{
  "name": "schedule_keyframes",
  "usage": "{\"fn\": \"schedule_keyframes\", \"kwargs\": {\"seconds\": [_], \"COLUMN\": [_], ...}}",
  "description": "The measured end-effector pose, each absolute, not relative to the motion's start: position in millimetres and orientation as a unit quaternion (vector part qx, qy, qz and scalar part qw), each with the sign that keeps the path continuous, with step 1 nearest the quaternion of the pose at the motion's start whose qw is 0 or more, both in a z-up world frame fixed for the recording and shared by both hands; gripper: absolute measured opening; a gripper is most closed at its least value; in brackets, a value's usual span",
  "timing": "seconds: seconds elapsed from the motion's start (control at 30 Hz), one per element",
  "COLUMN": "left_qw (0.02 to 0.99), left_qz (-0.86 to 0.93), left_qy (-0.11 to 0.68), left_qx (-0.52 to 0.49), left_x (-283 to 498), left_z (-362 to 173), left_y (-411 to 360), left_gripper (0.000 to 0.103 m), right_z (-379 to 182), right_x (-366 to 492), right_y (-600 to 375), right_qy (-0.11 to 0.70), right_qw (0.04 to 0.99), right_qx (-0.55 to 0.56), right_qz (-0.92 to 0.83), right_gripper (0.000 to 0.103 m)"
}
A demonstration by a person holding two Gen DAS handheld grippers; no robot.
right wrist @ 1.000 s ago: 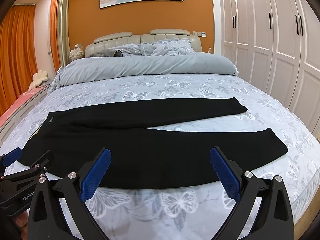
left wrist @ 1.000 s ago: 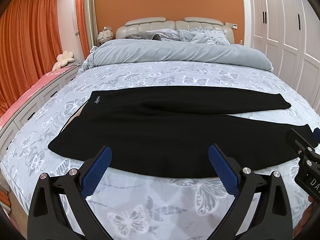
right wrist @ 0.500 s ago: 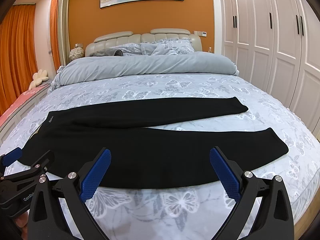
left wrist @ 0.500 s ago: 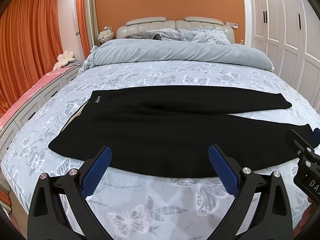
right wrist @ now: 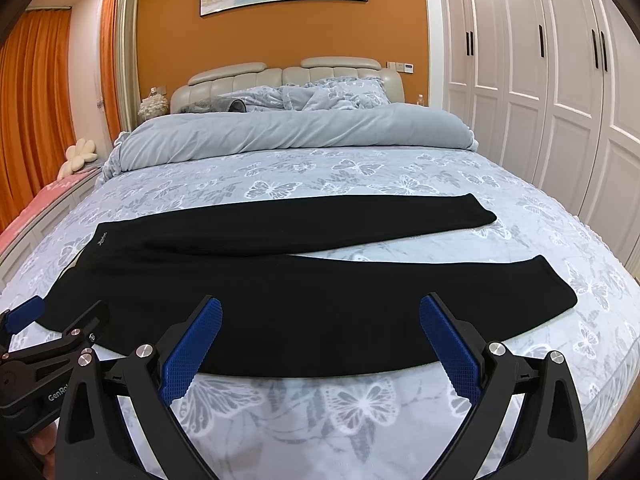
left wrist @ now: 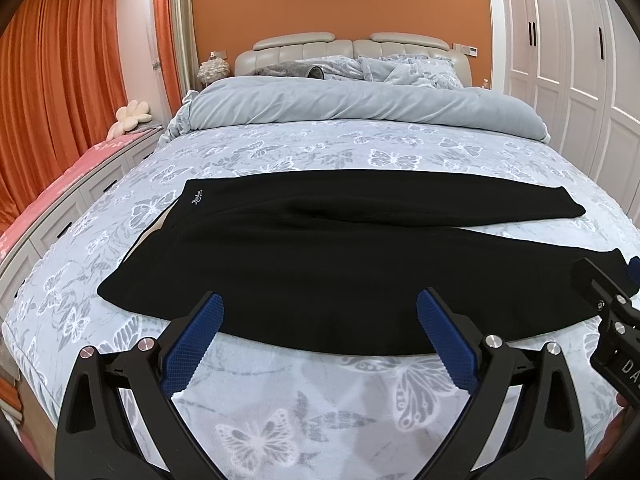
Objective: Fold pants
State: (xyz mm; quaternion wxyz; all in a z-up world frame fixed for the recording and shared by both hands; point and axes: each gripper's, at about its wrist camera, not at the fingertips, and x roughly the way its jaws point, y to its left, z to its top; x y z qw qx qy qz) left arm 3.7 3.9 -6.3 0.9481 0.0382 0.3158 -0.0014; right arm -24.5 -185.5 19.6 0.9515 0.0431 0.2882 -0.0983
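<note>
Black pants (left wrist: 320,248) (right wrist: 304,280) lie flat across the bed, waistband at the left with a small white logo (left wrist: 197,197), both legs stretching right and splayed apart at the cuffs. My left gripper (left wrist: 320,304) hovers open above the near edge of the pants, nothing between its blue pads (left wrist: 192,344). My right gripper (right wrist: 320,308) is also open and empty over the near leg. Each gripper shows at the edge of the other's view: the right one (left wrist: 612,304), the left one (right wrist: 44,328).
The bed (right wrist: 360,172) has a butterfly-print cover, with a rolled grey duvet (right wrist: 296,136) and pillows at the headboard. White wardrobes (right wrist: 560,92) stand at the right, orange curtains (left wrist: 60,100) and a pink-topped bench (left wrist: 60,184) at the left.
</note>
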Motion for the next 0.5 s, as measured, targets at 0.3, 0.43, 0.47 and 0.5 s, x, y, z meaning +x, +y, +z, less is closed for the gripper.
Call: {"fn": "schedule_keyframes", "kwargs": {"seconds": [0.3, 0.43, 0.47, 0.5], "left_qw": [0.948, 0.948, 0.948, 0.948], "left_qz": [-0.002, -0.002, -0.002, -0.003], "left_qy": [0.316, 0.316, 0.316, 0.316], "left_qx": [0.039, 0.039, 0.039, 0.039], "left_x": [3.7, 3.8, 3.9, 3.9], "left_z": [-6.6, -6.3, -6.3, -6.3], "left_y": [4.2, 3.4, 3.7, 3.8], "left_gripper": [0.096, 0.096, 0.096, 0.096], "right_z": [19.6, 19.5, 19.6, 19.5], "right_x": [-24.6, -24.9, -24.8, -24.9], "right_y": [-185.6, -185.7, -185.5, -185.6], "right_qy": [0.288, 0.288, 0.288, 0.288], "right_qw": [0.952, 0.952, 0.952, 0.952], "right_qx": [0.043, 0.042, 0.042, 0.042], "right_qz": [-0.099, -0.098, -0.098, -0.098], "right_gripper": [0.098, 0.098, 0.098, 0.098]}}
